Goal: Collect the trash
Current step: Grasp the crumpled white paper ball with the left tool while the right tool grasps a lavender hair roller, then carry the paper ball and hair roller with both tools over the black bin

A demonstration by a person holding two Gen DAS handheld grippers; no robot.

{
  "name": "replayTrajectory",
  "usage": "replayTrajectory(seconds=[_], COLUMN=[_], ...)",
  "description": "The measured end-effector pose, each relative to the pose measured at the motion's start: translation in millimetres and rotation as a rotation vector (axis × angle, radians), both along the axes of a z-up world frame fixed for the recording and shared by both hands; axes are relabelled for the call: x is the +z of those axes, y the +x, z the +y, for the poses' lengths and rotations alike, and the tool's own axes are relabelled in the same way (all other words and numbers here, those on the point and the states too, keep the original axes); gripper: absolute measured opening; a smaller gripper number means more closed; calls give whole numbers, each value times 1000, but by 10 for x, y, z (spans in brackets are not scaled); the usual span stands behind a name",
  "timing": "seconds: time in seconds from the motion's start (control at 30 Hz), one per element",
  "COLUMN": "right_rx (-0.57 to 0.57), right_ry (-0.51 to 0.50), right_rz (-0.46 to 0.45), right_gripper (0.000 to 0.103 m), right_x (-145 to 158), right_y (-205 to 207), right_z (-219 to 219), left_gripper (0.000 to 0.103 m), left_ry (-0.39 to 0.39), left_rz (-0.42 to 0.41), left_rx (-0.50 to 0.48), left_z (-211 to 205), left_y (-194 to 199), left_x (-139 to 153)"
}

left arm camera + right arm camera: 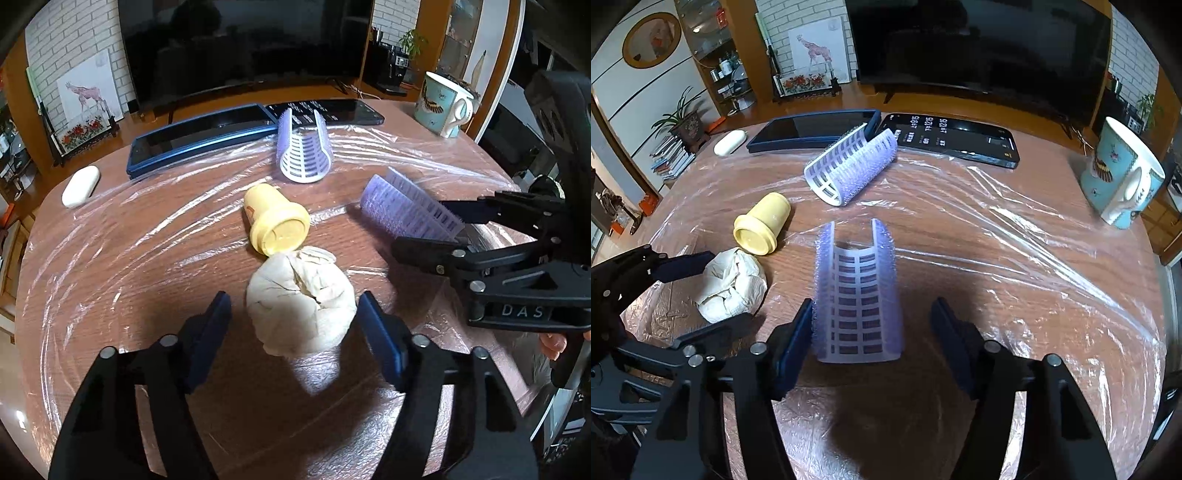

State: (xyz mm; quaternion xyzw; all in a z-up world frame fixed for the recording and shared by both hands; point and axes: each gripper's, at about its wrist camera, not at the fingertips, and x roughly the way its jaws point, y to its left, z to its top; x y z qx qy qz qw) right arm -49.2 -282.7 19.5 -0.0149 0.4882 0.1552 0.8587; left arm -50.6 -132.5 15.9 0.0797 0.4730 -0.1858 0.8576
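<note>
The left gripper (293,334) stands with its jaws apart on either side of the crumpled tissue ball (301,301), neither pad visibly pressing it; the ball rests on the wooden table (110,266), which is covered with clear plastic film (388,147). The right gripper (871,341) also has its jaws apart; the near hair roller (857,295) lies between them, its left edge against the left pad, the right pad clear of it.

The left wrist view alone shows the yellow cup (275,225) touching the far side of the tissue ball; the right wrist view shows a lit screen on the black phone (955,138), which reads only as dark in the other view. The right wrist view also shows the left gripper's fingers (685,264) flanking the tissue.

The table edge curves close at the right, beside the patterned mug (1123,177); open film-covered surface lies between the near roller and the mug. At the far edge sit a blue-cased phone (199,136), the far hair roller (304,151) and a white case (80,185).

The yellow cup lies on its side, its contents not visible; the mug's interior cannot be read.
</note>
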Motion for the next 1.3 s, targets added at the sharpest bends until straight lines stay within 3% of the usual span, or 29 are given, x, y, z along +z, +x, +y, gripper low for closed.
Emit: replayTrajectory(seconds=[0.13, 0.23, 0.87, 1.3], right_rx=[-1, -9, -30, -84], right_ry=[8, 38, 151, 204], right_rz=[-9, -9, -6, -7], right_gripper=[47, 43, 43, 43], right_x=[6, 28, 215, 309], right_y=[-22, -61, -629, -1094], right_z=[-3, -51, -63, -21], left_gripper=[53, 52, 52, 52], left_ry=[15, 11, -78, -106], left_rz=[-15, -20, -54, -67], left_rx=[4, 9, 83, 72], left_z=[-23, -18, 202, 364], left_y=[-12, -35, -474, -870], left_x=[7, 23, 260, 351])
